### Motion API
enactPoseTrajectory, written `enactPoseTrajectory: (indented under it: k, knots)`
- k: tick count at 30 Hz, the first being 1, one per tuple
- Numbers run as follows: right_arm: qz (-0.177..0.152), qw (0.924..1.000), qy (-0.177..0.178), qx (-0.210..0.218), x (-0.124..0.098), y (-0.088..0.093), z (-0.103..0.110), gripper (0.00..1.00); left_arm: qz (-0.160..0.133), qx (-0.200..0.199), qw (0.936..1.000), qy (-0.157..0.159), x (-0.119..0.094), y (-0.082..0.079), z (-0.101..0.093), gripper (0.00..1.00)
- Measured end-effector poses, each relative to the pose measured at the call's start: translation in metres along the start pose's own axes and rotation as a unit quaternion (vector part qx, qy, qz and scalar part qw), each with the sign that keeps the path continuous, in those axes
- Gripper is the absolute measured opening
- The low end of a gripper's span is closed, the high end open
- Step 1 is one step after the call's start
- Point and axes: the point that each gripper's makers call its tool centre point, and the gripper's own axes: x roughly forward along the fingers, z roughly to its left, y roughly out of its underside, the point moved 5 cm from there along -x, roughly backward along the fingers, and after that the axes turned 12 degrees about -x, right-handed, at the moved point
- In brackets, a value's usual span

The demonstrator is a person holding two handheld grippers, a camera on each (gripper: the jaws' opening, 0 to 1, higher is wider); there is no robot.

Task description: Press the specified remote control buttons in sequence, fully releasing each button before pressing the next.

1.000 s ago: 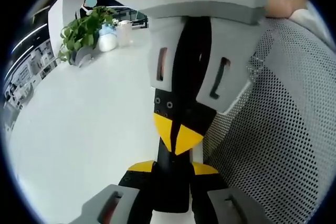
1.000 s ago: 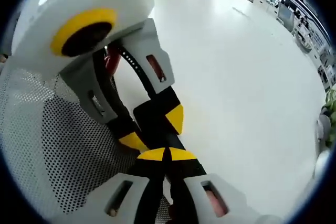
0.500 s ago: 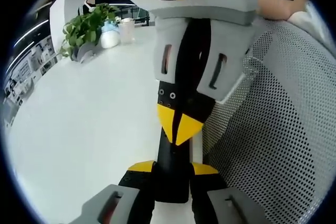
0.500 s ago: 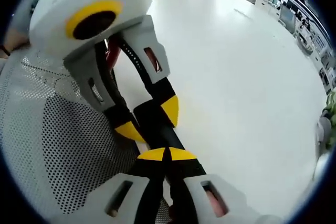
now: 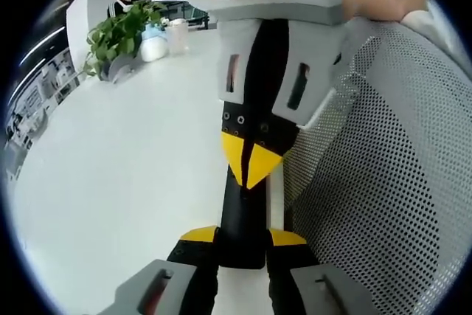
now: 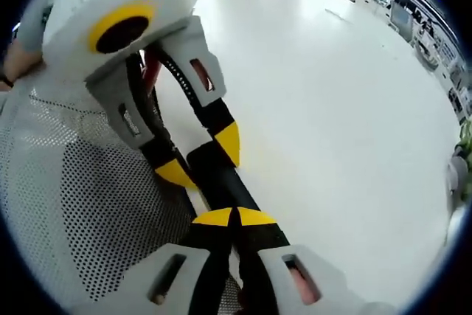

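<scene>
Reading for labels, we find no legible writing. In the left gripper view, the left gripper (image 5: 242, 240) is clenched on a black remote (image 5: 242, 219) at 6 o'clock; the right gripper (image 5: 252, 164), tips together, touches its far end. White table (image 5: 125, 175) spreads toward 9, a mesh chair (image 5: 383, 182) toward 3, a plant (image 5: 118, 35) and bottles (image 5: 158, 42) at 11. In the right gripper view, the right gripper (image 6: 234, 219) meets the remote (image 6: 217, 182), largely covered; whether a button is pressed, we cannot tell.
</scene>
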Motion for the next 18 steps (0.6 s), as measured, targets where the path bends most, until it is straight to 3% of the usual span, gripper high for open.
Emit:
enactPoseTrajectory:
  k: [5,14,18]
  knots:
    - [0.012,0.9991,0.01,-0.041,-0.0002,0.0003,0.0022,0.0,0.001,0.0,1.0,-0.001,0.0011,-0.0013,-0.0003,0.24]
    - [0.017,0.9994,0.014,-0.026,-0.0035,0.0061,-0.0028,0.0,-0.007,0.01,0.9999,-0.004,0.007,-0.0071,-0.0018,0.24]
    - [0.012,0.9988,0.016,-0.044,-0.0038,0.0065,-0.0013,0.0,-0.01,0.009,0.9999,-0.003,0.0062,-0.0068,-0.0012,0.24]
